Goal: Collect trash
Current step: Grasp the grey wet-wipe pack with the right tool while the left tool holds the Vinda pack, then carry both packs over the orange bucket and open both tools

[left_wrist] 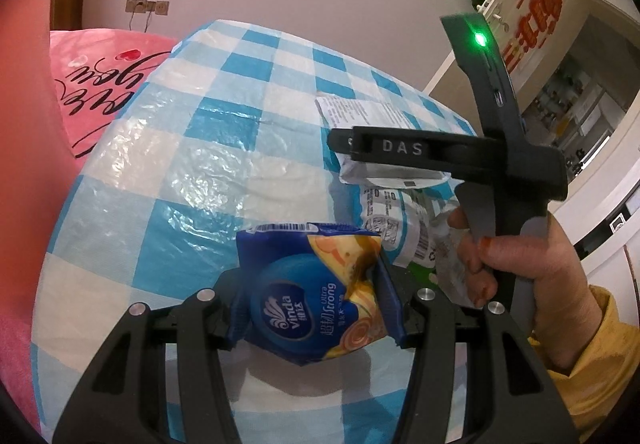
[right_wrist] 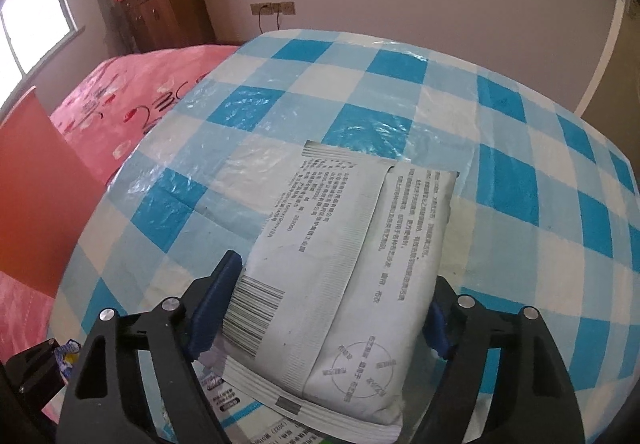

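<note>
While the left gripper (left_wrist: 312, 304) hangs over the checked surface (left_wrist: 200, 164), its fingers (left_wrist: 386, 296) clamp a blue Vinda tissue pack (left_wrist: 304, 300), crumpled at the right pad. Beyond it, at right, a hand (left_wrist: 520, 256) in a yellow sleeve (left_wrist: 600, 364) grips the right gripper's handle; that tool's green light is on. White wrappers (left_wrist: 396, 224) lie under it on the surface. A pink pillow (left_wrist: 104, 84) sits at left.

Right wrist view: right gripper (right_wrist: 316, 316), fingers (right_wrist: 216, 308) set wide on either side of a white printed packet (right_wrist: 340, 276). Left pad touches the packet's edge; right pad sits just beside it, contact unclear. The packet lies on the surface (right_wrist: 520, 164), over other wrappers (right_wrist: 240, 400). A pink bed (right_wrist: 132, 92) at left, a wooden cabinet (right_wrist: 168, 4) behind.
</note>
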A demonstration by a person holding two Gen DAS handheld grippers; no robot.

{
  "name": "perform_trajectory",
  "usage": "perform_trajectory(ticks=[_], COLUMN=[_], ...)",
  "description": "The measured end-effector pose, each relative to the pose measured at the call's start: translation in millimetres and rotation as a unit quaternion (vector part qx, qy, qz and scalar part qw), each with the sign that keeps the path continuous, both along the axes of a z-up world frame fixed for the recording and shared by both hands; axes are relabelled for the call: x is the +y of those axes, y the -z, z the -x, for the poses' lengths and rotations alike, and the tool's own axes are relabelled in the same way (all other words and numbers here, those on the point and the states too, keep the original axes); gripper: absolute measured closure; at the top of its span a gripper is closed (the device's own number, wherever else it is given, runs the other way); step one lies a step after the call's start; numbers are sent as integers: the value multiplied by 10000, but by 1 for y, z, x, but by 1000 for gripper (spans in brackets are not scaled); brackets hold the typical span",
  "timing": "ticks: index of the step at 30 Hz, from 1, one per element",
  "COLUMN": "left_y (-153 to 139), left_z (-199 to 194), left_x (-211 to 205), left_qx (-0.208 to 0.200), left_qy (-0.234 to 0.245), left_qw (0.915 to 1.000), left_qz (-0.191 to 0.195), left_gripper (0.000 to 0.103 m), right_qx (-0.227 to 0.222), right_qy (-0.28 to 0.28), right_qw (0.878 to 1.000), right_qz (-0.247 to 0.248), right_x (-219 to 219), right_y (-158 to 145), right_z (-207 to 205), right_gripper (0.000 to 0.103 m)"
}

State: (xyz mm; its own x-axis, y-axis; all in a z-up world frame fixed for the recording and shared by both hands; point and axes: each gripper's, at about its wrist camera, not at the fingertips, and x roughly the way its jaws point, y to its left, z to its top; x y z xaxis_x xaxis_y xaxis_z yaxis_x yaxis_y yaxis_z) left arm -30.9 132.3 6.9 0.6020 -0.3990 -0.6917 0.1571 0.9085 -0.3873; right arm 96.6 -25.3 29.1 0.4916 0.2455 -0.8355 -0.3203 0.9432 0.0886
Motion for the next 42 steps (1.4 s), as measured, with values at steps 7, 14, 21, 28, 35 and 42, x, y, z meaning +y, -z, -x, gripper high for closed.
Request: perform_trajectory(ticks=[7,14,21,28,35,42], left_y=[-11,-30,-57,-90,-124,-141], left_z=[4,9,14,22,35,44], left_x=[4,6,12,38,93,158], left_qx=[-132,-359,-671,-1037,-1359,-1435], left_qy=[-20,-35,-95,-393,-1075,-1833], left_qw=[9999,9993,9977,9936,9839,9702], left_qz=[29,5,-82,-204,-442,-671], left_gripper=[49,49,49,49,49,49], right_qx=[-268,-544,-614,-663,-786,-759], right_qy=[128,309,281,-61,-728,-1443], right_qw=[9994,9968,9937,9894,9831,9738], right_qz=[-149,-489,-899,-1293,-1485,-1586], right_x=[-12,-28,-32,-11,42,113], right_y=[-16,-45,-72,-105,-141,-162], right_z=[13,32,48,61,74,77], right_gripper=[25,25,25,25,25,25])
